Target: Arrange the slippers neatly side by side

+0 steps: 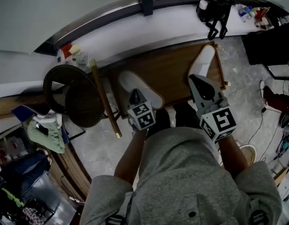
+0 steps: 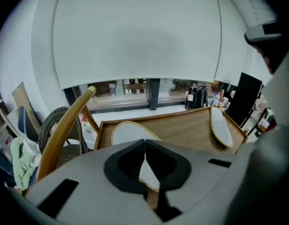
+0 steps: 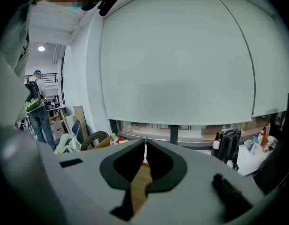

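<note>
The surface is warm brown with a faint wood grain. Both slippers are off-white with a thin tan rim, the left slipper and the right slipper alike. The left gripper and right gripper have pale grey bodies and black jaws — each carries a white cube printed with black square markers. The person's top is speckled grey. The floor is grey, veined like marble. The round chair is dark brown — the pole honey-coloured.
</note>
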Motion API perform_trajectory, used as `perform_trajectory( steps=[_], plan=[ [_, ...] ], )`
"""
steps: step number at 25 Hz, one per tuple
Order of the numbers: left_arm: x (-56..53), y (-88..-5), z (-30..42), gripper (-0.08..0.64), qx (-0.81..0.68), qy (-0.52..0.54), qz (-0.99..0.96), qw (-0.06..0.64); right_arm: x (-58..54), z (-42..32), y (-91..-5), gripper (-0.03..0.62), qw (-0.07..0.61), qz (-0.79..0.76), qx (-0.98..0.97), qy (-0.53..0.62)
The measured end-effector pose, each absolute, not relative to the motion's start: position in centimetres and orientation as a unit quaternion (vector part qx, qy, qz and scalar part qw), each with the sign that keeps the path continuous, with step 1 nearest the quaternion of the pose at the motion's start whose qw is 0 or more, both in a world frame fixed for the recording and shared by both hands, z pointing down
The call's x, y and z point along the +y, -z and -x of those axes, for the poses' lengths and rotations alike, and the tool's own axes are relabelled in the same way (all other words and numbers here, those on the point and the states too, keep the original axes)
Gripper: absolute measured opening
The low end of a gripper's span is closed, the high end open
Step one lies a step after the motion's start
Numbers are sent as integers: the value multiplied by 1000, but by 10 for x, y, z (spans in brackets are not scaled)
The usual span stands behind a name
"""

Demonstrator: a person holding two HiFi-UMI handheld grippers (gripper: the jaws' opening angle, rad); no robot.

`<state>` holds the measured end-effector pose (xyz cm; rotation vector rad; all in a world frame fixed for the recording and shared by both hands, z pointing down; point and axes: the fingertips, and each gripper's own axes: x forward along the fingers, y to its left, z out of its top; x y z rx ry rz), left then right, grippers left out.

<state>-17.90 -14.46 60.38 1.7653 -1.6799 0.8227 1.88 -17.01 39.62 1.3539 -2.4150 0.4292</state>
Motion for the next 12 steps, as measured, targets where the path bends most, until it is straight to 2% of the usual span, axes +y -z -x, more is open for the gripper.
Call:
perform_trajectory(
  steps=[12],
  plan=[
    [-149, -612, 124, 23, -514, -383, -749, 169, -162, -48, -401, 29, 159, -503, -833, -165]
  ],
)
